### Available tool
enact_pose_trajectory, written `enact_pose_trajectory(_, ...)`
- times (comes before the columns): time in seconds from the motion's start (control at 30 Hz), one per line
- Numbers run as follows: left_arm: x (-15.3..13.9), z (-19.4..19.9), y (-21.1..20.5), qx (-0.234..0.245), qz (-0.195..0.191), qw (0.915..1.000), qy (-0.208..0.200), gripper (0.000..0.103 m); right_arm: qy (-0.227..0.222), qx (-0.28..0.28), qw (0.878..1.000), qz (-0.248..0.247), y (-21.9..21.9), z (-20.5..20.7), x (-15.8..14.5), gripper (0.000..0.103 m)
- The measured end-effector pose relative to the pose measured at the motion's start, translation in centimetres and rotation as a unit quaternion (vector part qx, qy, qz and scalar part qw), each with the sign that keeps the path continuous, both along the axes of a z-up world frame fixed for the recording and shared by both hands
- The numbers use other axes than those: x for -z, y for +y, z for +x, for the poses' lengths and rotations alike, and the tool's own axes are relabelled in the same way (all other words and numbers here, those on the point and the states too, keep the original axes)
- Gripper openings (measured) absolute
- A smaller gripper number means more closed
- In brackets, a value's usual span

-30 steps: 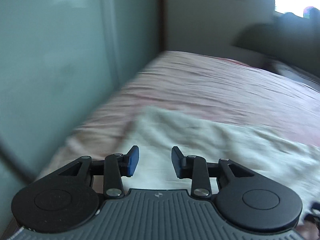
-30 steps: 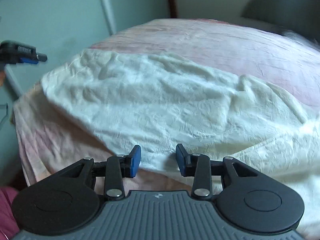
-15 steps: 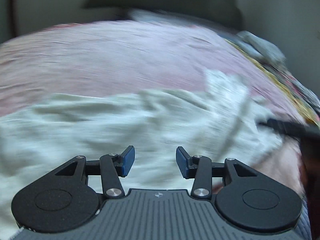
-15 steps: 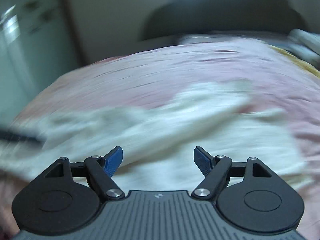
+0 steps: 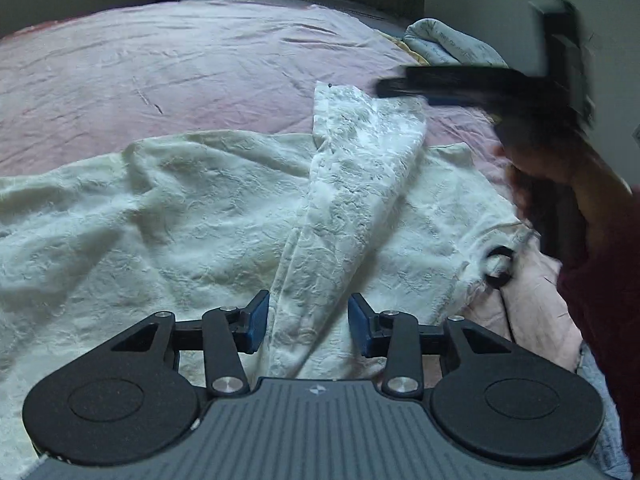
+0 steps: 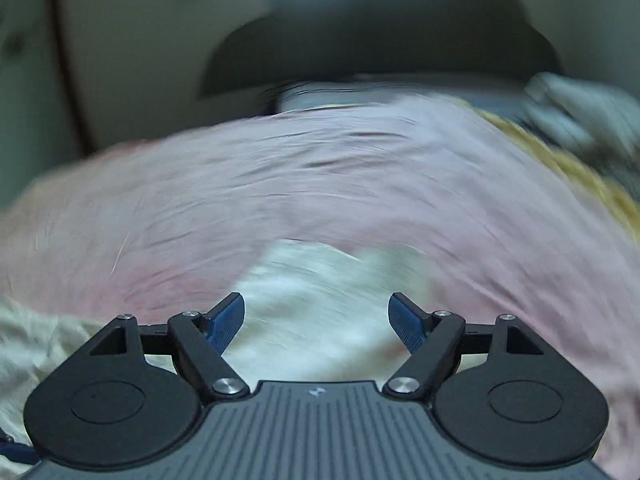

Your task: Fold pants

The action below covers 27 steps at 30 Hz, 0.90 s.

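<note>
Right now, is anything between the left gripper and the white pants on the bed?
Nothing visible. The left gripper hangs open, with a raised fold of the white pants lying directly between its fingers and nothing else in between.

pants (image 5: 224, 216): cream white, with a raised crinkled pattern
bedspread (image 5: 180, 68): my view shows it plain pale pink
my left gripper (image 5: 308, 322): black, with blue pads (image 5: 256, 320)
my sleeve (image 5: 608, 308): dark maroon
bundle (image 5: 448, 44): pale blue-grey
</note>
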<state>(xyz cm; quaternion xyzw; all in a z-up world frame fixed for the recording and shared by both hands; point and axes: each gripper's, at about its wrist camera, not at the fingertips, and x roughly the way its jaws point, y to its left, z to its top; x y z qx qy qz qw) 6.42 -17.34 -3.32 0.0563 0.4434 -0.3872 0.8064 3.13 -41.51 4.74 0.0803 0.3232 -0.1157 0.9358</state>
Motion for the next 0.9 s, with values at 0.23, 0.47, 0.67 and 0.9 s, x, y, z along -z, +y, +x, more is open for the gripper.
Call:
enact_pose_trajectory(0.23,0.4,-0.8,-0.2,0.003,0.005,0.9992,-0.039,0.041,0.104,0.053,0.993,0.021,0.9,10.8,5.4,0.079)
enact_pose_trajectory(0.47,0.4,-0.9,-0.4,0.008,0.009,0.9981,-0.061,0.04,0.054,0.074,0.996,0.022,-0.8,7.7,3.4,0.01)
enact_pose_trajectory(0.67,0.5,-1.2,-0.7,0.022,0.018,0.9968,-0.074,0.032,-0.054,0.141,0.976,0.157,-5.8,-3.1,1.7,0.009)
enact_pose_trajectory(0.9,0.9,-2.8,-2.6,0.026,0.057,0.9888,-0.136,0.028,-0.066,0.186,0.943,0.269,-9.5,-12.2,5.3,0.011)
